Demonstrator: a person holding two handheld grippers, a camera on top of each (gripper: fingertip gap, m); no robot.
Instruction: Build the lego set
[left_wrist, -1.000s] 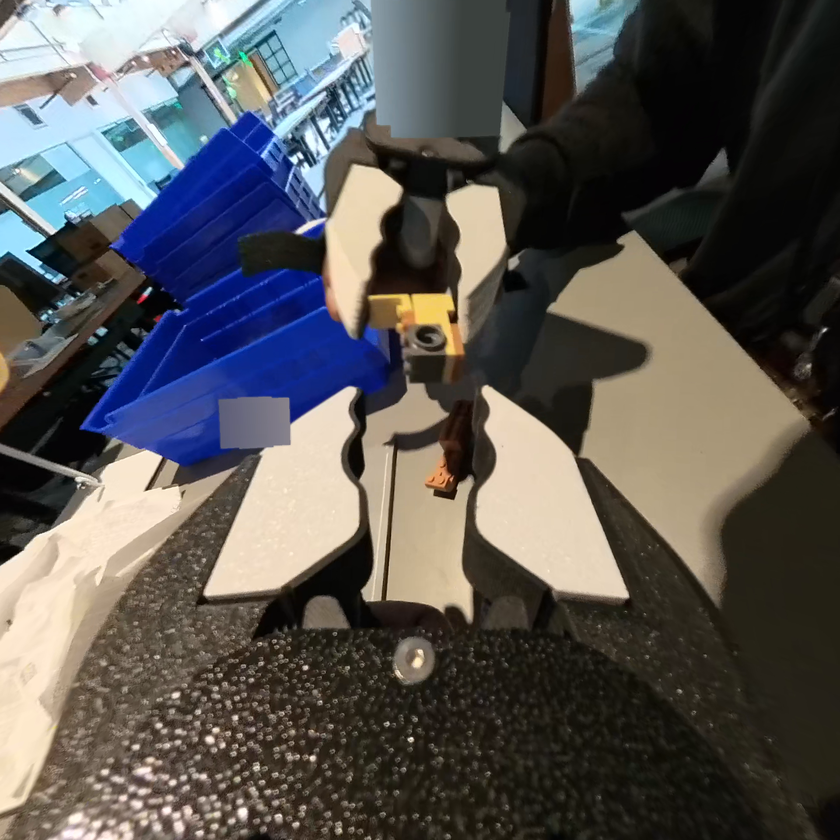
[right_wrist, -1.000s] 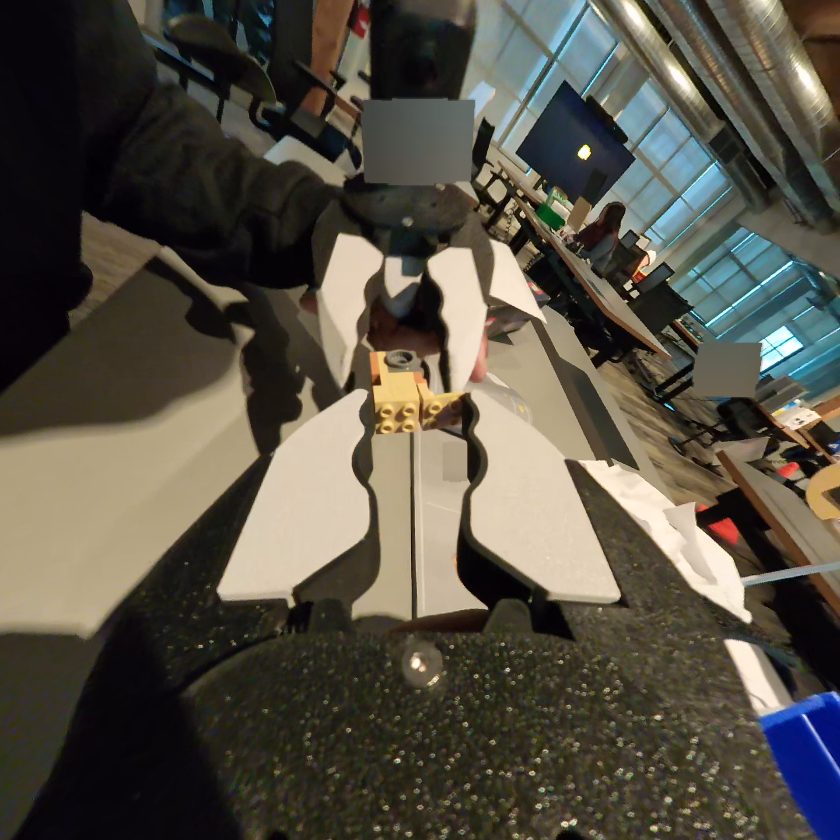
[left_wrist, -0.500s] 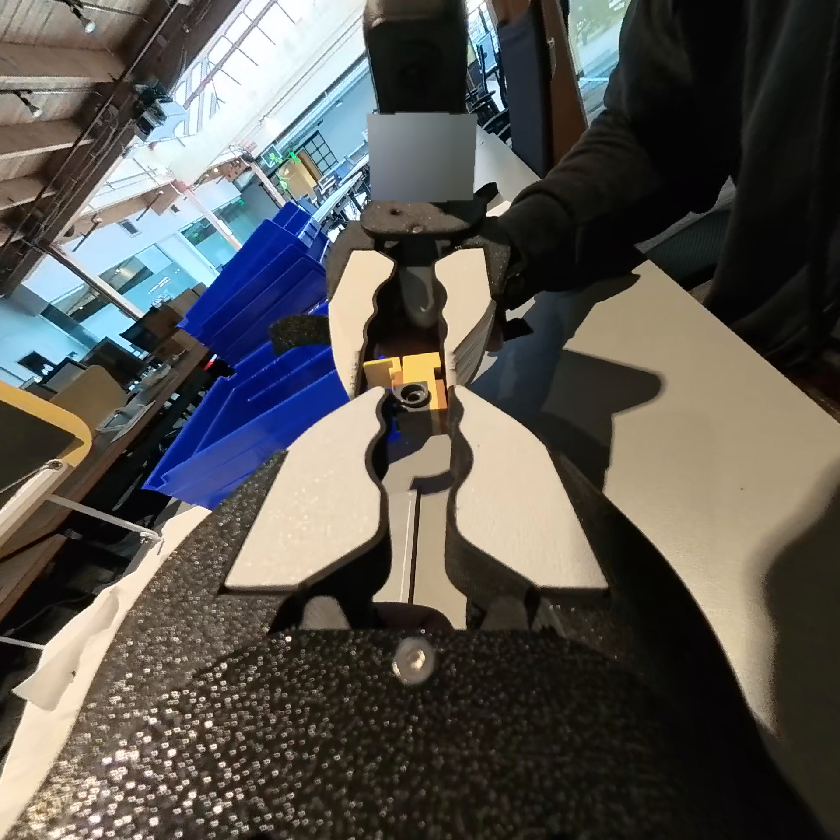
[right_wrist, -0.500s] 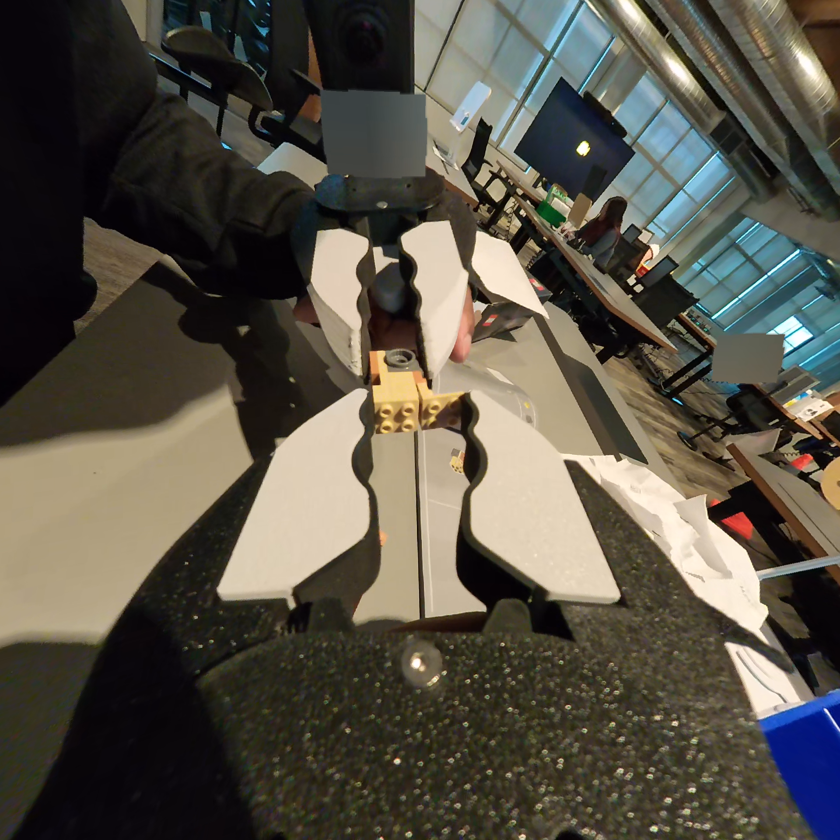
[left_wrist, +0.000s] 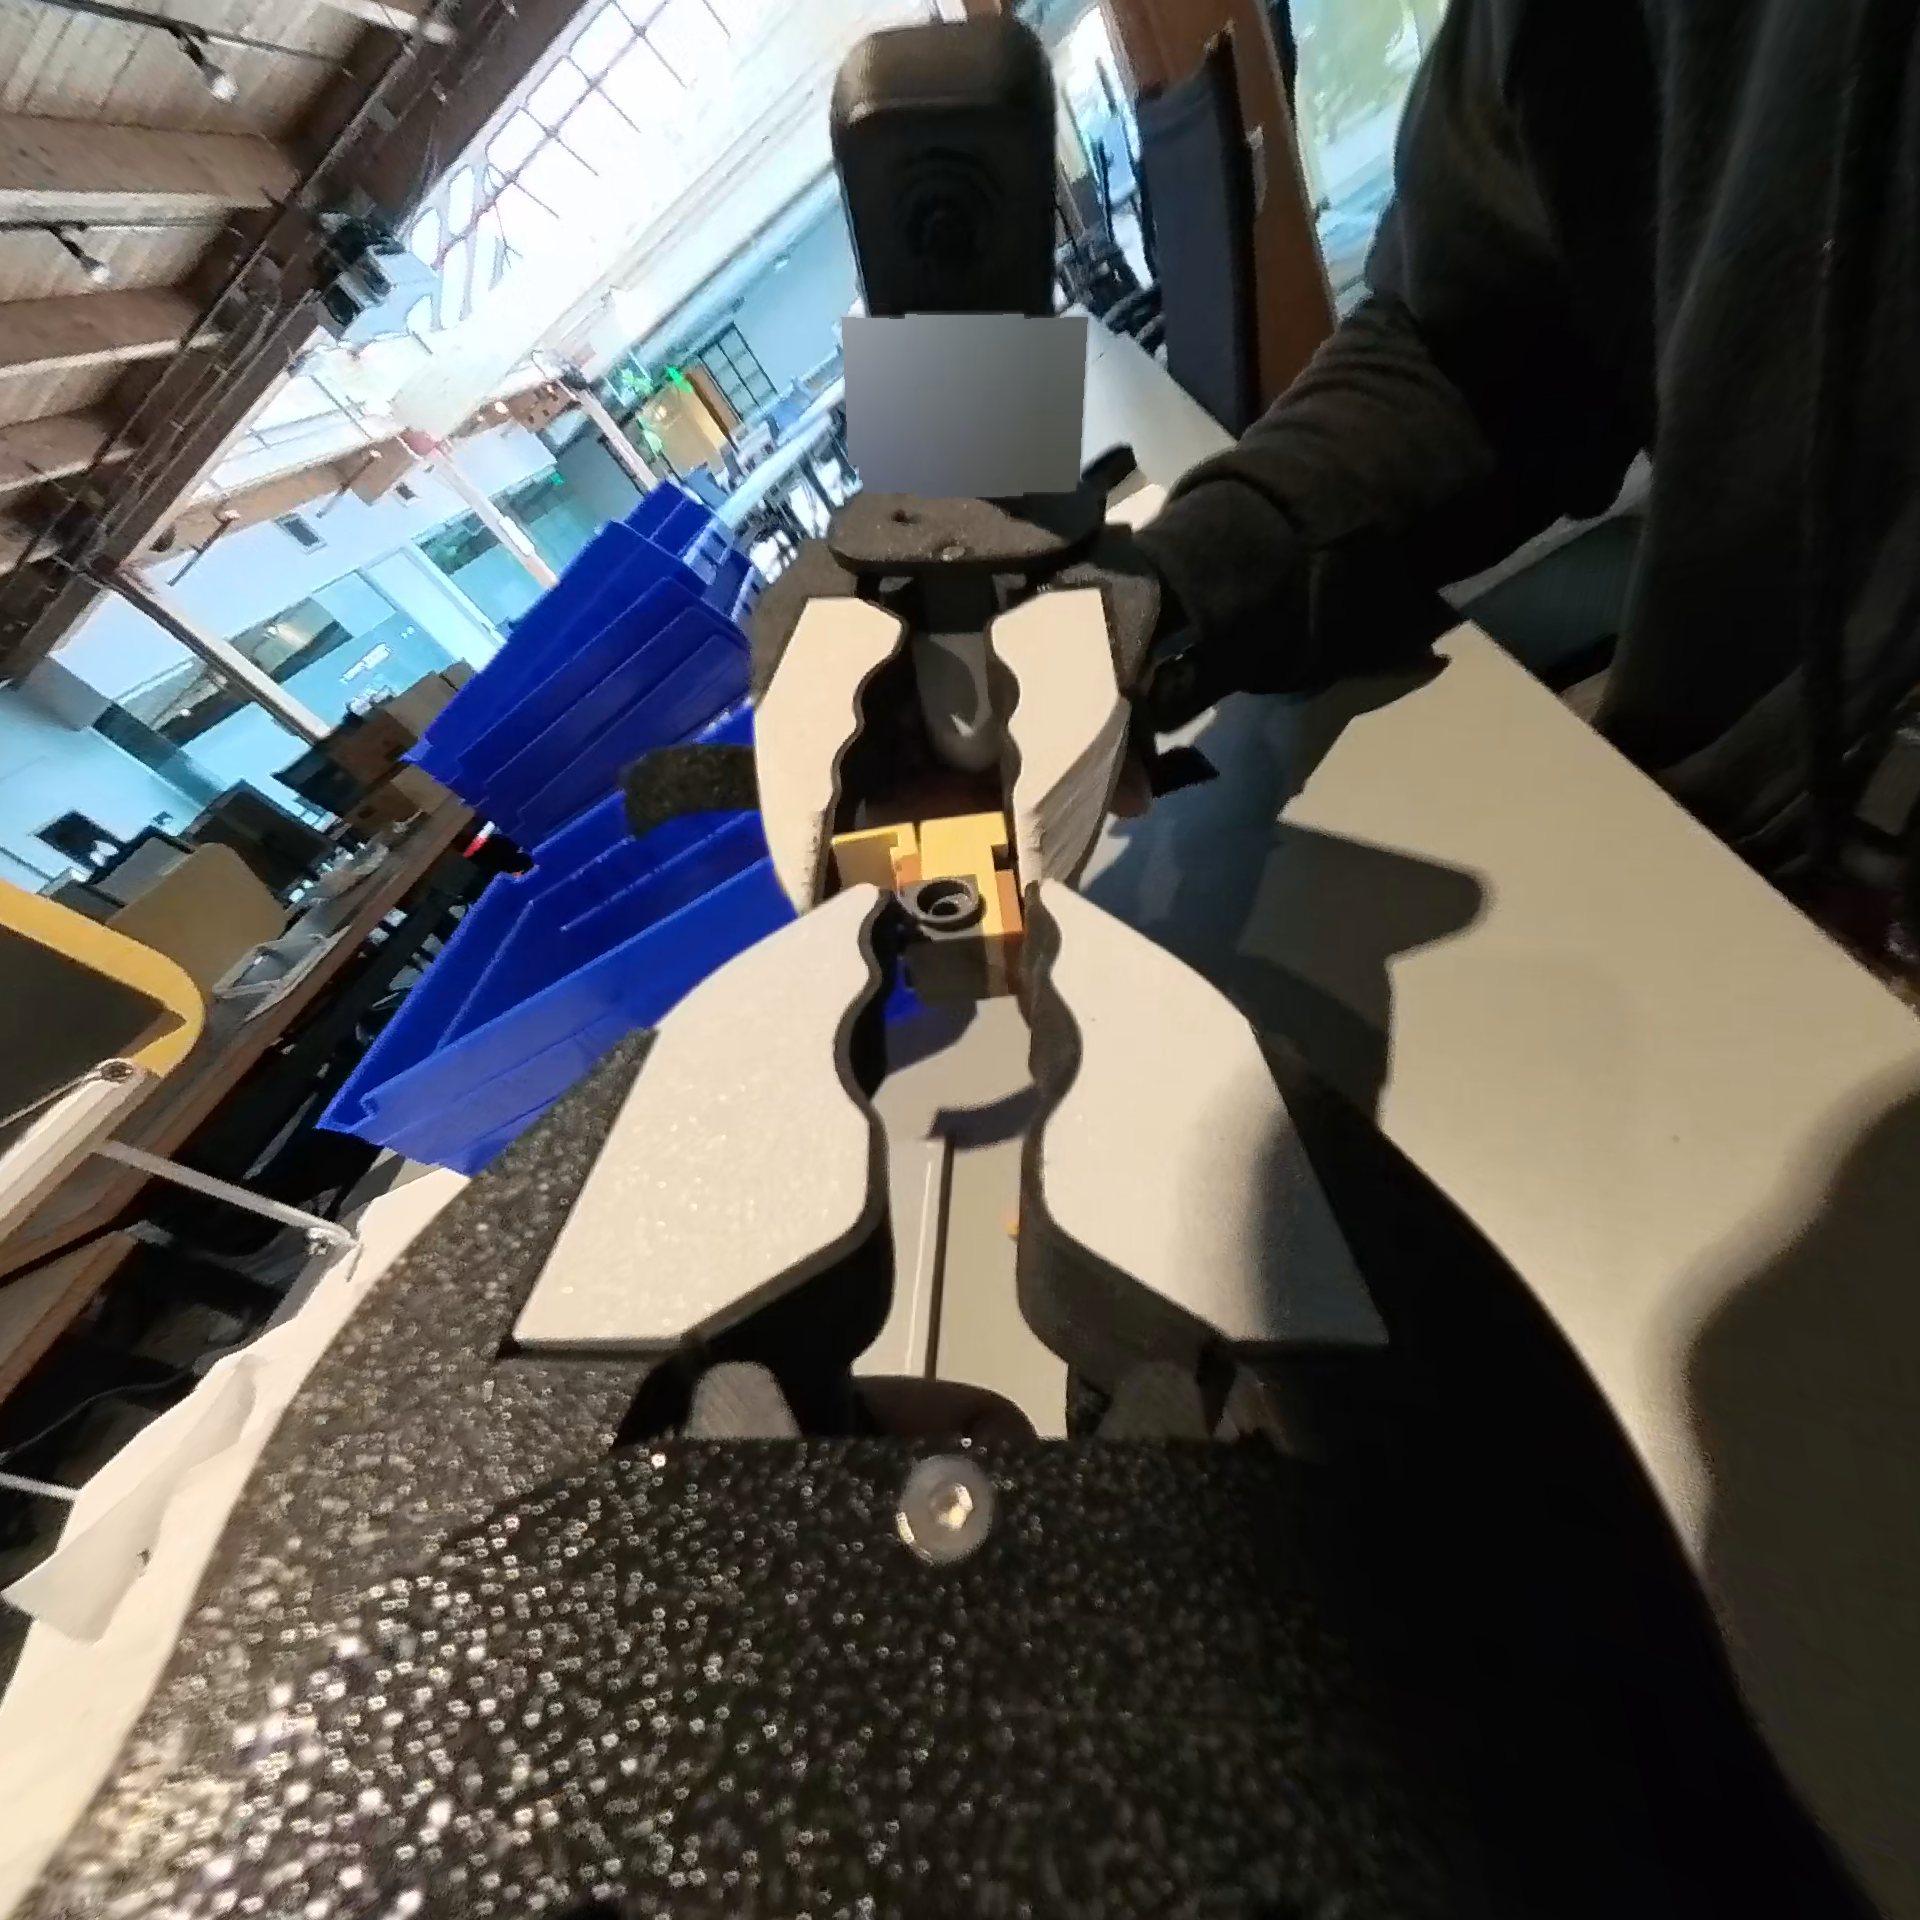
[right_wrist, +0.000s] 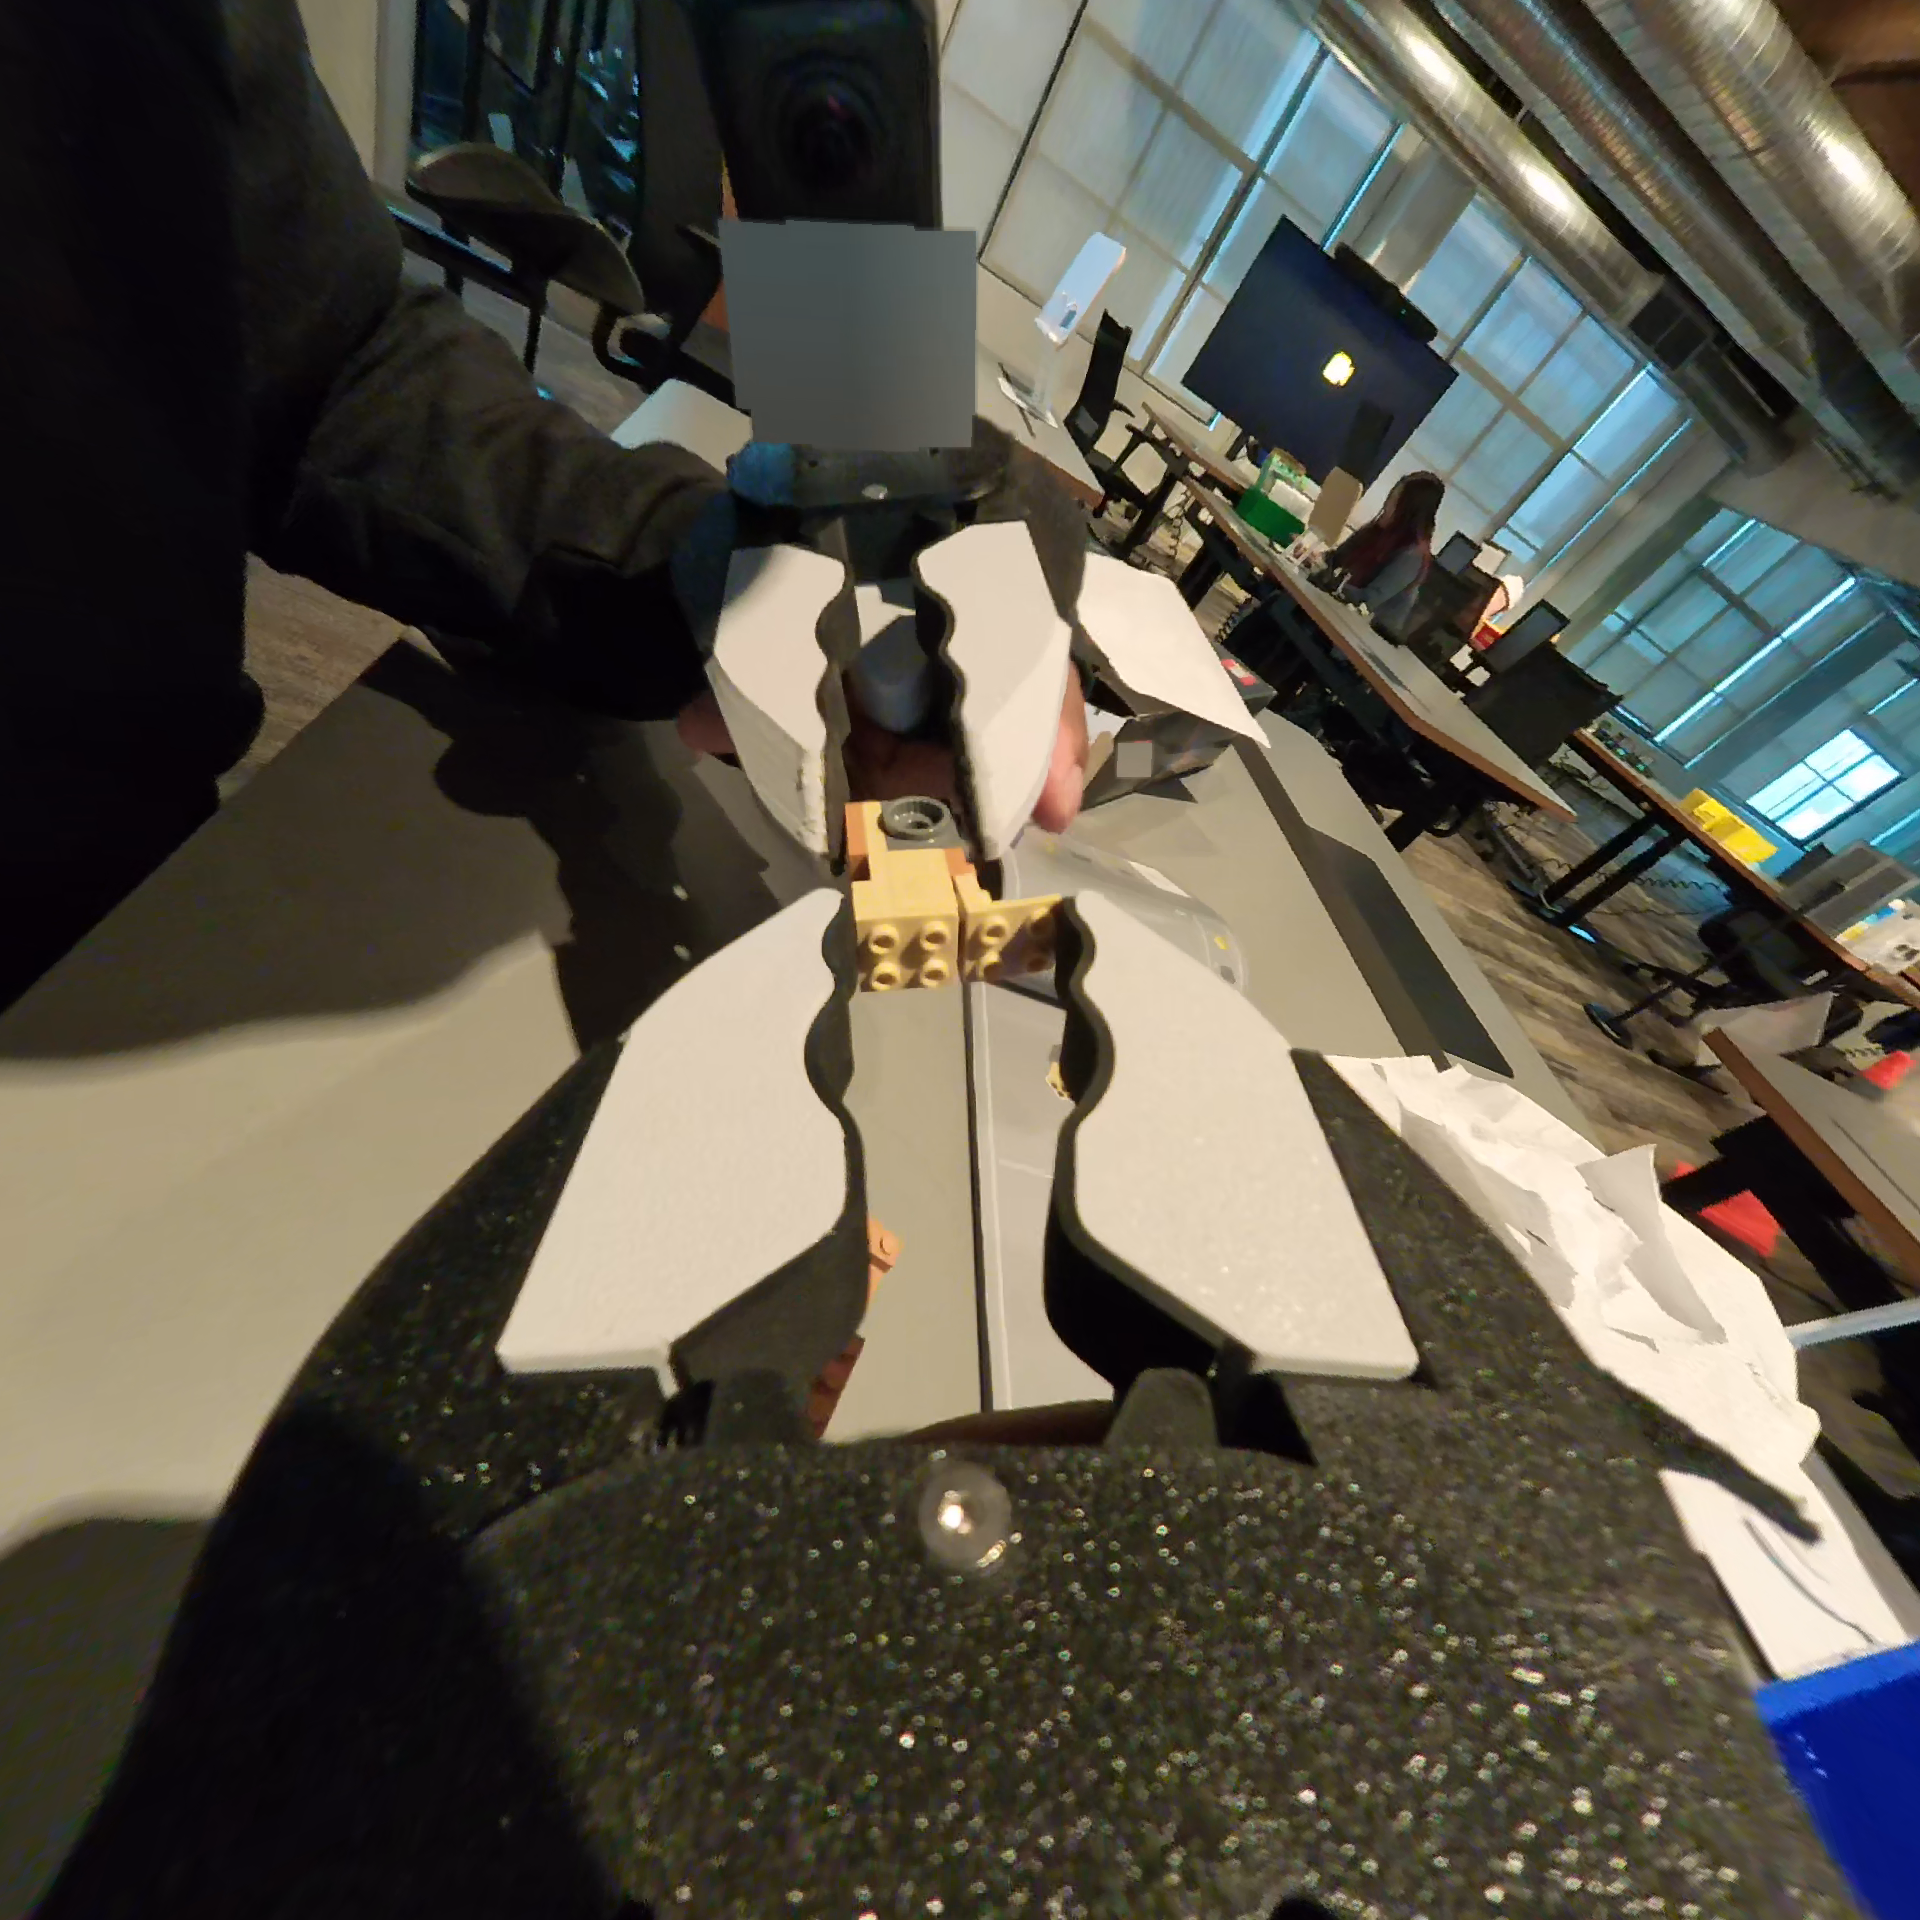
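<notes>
Over the grey table (right_wrist: 260, 1091), both grippers clamp one lego assembly (right_wrist: 920, 914); only the left view shows blue bins (left_wrist: 582, 894).

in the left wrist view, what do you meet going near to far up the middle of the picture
left gripper → dark grey lego piece between its fingertips → tan lego assembly → right gripper, facing it and closed on the assembly → black camera on top of that gripper
</notes>
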